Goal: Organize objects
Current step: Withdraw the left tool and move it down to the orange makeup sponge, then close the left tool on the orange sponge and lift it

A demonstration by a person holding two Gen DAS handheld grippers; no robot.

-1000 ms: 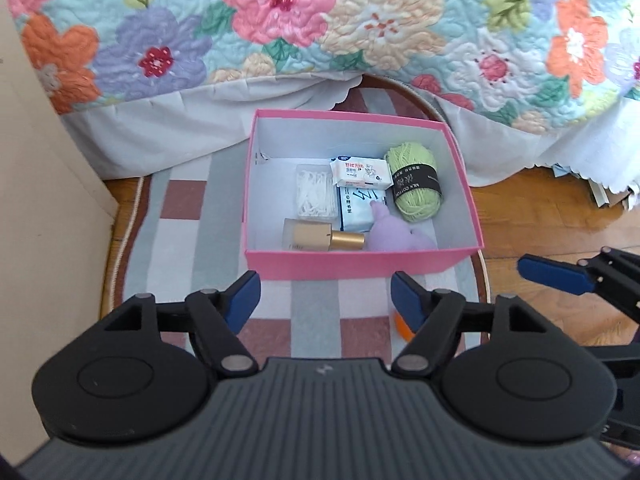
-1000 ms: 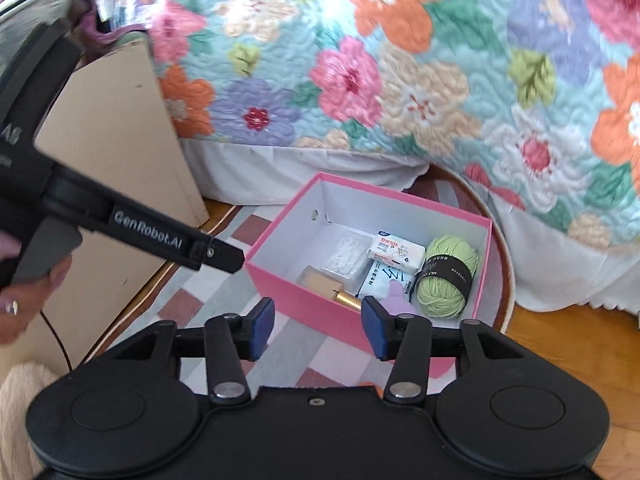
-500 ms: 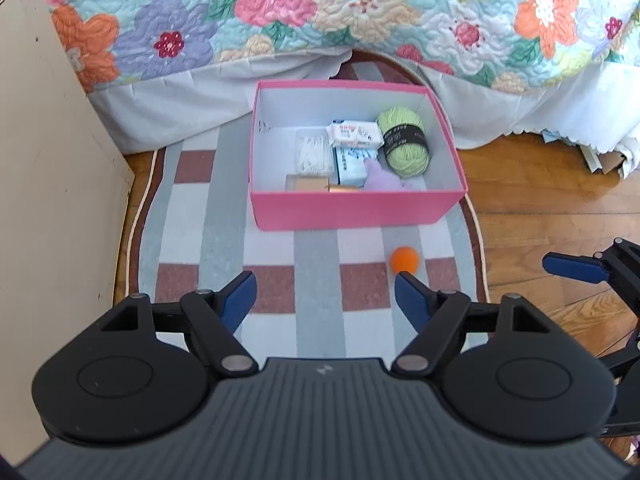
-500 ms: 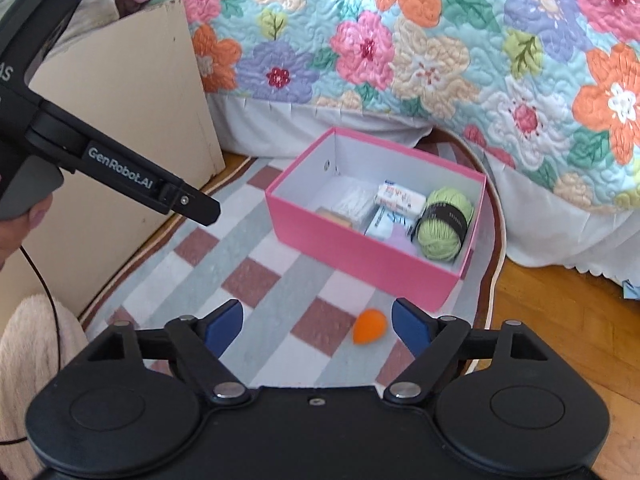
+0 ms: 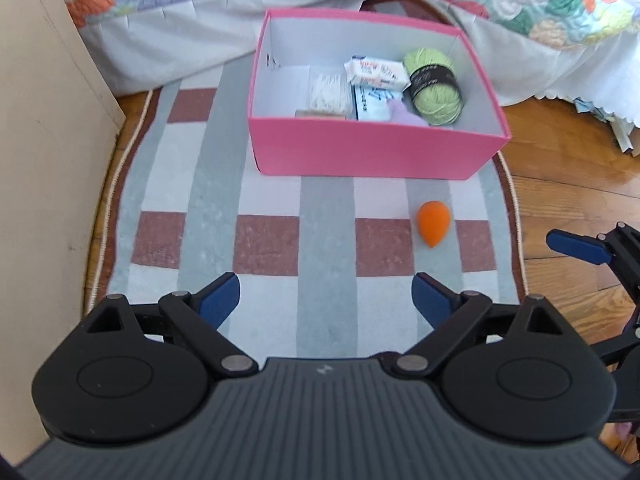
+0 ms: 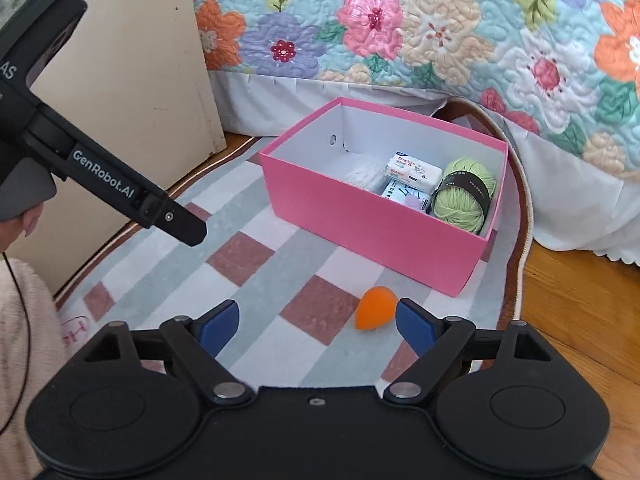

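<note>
I hold both grippers, left and right, jaws just widened and empty; sponge remains outside box, so pickup comes next.

Box: pink, white inside. Sponge: orange. Yarn: lime, black band. Rug: grey, white, maroon checks. Quilt: multicoloured florals on pale blue.

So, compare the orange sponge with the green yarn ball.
The orange sponge lies loose on the rug; the green yarn ball sits inside the pink box. The sponge is smooth, plain and smaller; the yarn is stranded, with a black band. Neither is gripped.
</note>
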